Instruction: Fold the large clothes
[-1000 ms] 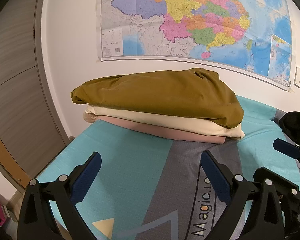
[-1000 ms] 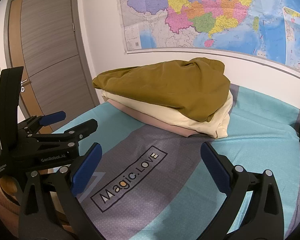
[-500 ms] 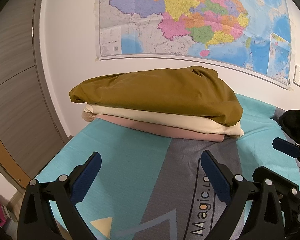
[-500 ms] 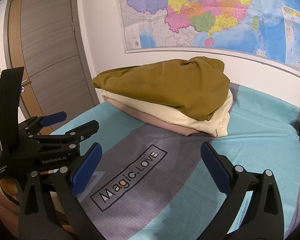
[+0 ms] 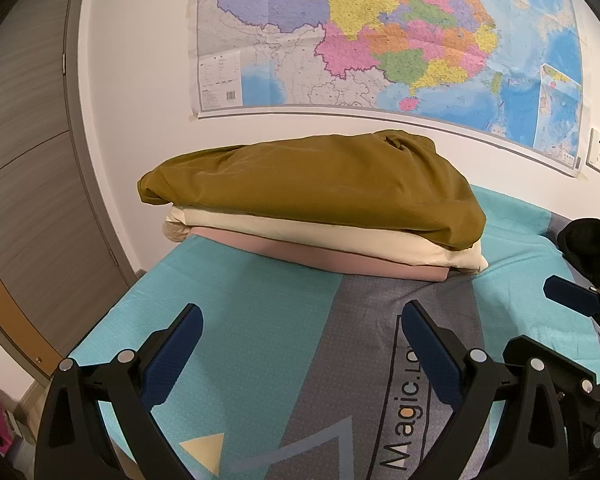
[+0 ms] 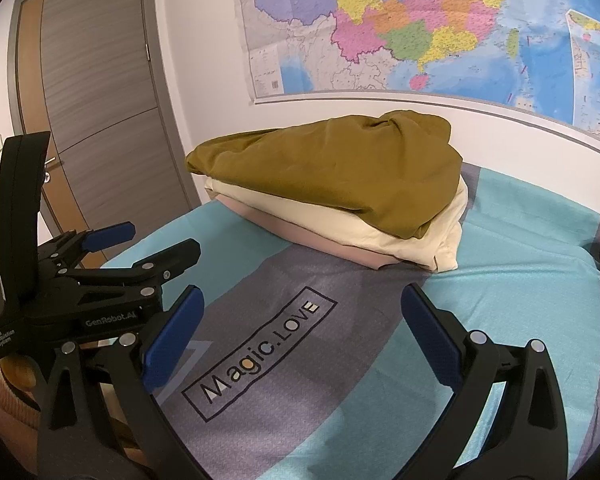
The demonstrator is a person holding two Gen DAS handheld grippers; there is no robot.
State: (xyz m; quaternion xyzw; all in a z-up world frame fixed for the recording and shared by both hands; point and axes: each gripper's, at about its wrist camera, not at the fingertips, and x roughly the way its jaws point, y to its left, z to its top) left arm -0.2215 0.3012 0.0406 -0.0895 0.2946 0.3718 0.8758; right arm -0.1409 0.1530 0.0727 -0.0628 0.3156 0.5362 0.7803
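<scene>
Both of your tools are spread wide and hold nothing. Your left gripper [image 5: 300, 344] hovers over the teal and grey bedspread [image 5: 260, 340], and your right gripper [image 6: 300, 320] hangs just beside it. The stack sits ahead at twelve o'clock, against the wall under the map [image 5: 380, 40]: an olive-brown garment [image 5: 312, 184] on top, a cream one [image 5: 320, 236] beneath, a pink one [image 5: 320, 256] at the bottom. Its long axis runs from nine to three o'clock across your left view, and slants from ten to four in your right view. Neither tool touches it. The left one looks squarer to the stack's long near edge, so it probably reaches first. A black item [image 5: 588, 248] lies at three o'clock.
</scene>
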